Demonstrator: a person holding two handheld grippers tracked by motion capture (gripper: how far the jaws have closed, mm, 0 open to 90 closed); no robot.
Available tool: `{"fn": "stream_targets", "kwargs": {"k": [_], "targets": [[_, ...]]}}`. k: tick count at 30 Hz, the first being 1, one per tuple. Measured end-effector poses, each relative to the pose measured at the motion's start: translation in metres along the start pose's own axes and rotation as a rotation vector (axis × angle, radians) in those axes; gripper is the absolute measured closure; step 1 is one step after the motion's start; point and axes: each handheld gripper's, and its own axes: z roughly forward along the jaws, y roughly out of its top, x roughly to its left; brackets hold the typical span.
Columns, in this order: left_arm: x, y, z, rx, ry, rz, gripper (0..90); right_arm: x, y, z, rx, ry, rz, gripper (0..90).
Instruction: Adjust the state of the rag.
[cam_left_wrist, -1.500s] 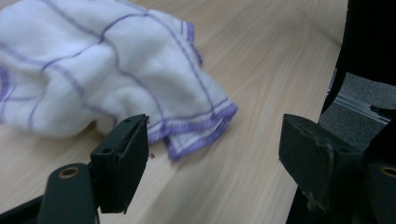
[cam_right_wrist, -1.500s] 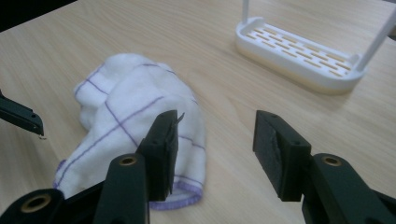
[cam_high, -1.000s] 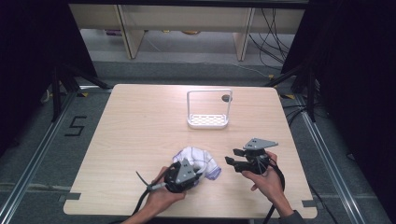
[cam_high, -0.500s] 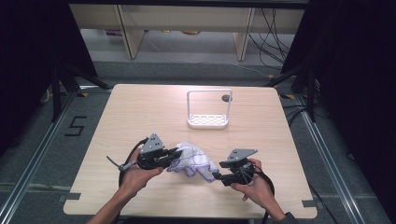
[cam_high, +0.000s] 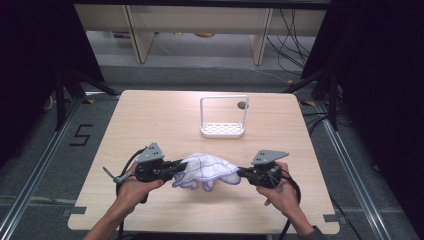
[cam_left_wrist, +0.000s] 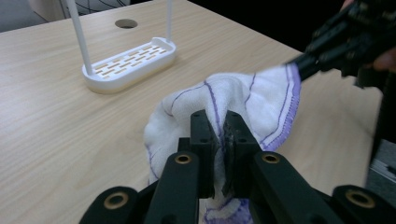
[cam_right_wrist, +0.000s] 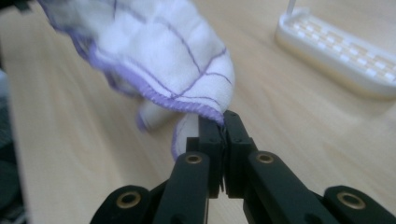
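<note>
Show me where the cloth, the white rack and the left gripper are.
cloth (cam_high: 207, 169): high view, middle of the white fabric.
white rack (cam_high: 223, 130): high view, slotted base.
left gripper (cam_left_wrist: 219, 135): left gripper view, between the fingertips, shut on the cloth.

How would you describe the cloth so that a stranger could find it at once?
Look at the wooden table, at its near edge between the person's two hands. The cloth hangs there, with the left gripper and the right gripper each shut on an end. It is soft, white with purple lines, unlike the stiff white rack behind.
</note>
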Motion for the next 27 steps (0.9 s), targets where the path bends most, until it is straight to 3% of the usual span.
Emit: {"fn": "stream_targets", "kwargs": {"k": [4, 7, 11, 14, 16, 18, 20, 21, 23, 26, 27], "targets": [[-0.020, 0.014, -0.028, -0.012, -0.060, 0.025, 83.5, 0.017, 0.023, -0.047, -0.033, -0.003, -0.050, 88.9], [-0.026, 0.023, -0.043, -0.030, -0.104, 0.013, 83.5, 0.026, 0.037, -0.077, -0.054, 0.035, -0.069, 88.9], [-0.023, 0.026, -0.041, -0.022, -0.130, -0.023, 83.4, 0.033, 0.046, -0.095, -0.059, 0.058, -0.075, 88.9], [-0.008, 0.015, -0.015, 0.030, -0.130, -0.066, 83.3, 0.024, 0.044, -0.076, -0.013, 0.055, -0.064, 88.9], [0.008, 0.004, 0.008, 0.050, -0.117, -0.119, 83.3, 0.012, 0.040, -0.052, 0.033, 0.046, -0.054, 88.8], [0.028, -0.006, 0.029, 0.065, -0.076, -0.170, 83.2, -0.004, 0.036, -0.025, 0.081, 0.010, -0.034, 88.8], [0.048, -0.013, 0.047, 0.096, -0.060, -0.225, 82.9, -0.020, 0.033, 0.003, 0.103, -0.012, 0.004, 88.6], [0.057, -0.016, 0.054, 0.110, -0.034, -0.238, 82.7, -0.028, 0.032, 0.017, 0.103, -0.031, 0.018, 88.6], [0.072, -0.021, 0.068, 0.120, -0.022, -0.273, 82.3, -0.041, 0.034, 0.039, 0.156, -0.063, 0.024, 88.2], [0.086, -0.028, 0.083, 0.139, 0.020, -0.283, 79.2, -0.055, 0.035, 0.069, 0.195, -0.073, 0.009, 82.1], [0.092, -0.031, 0.085, 0.145, 0.031, -0.296, 76.3, -0.059, 0.034, 0.079, 0.185, -0.097, 0.010, 80.5]]}}
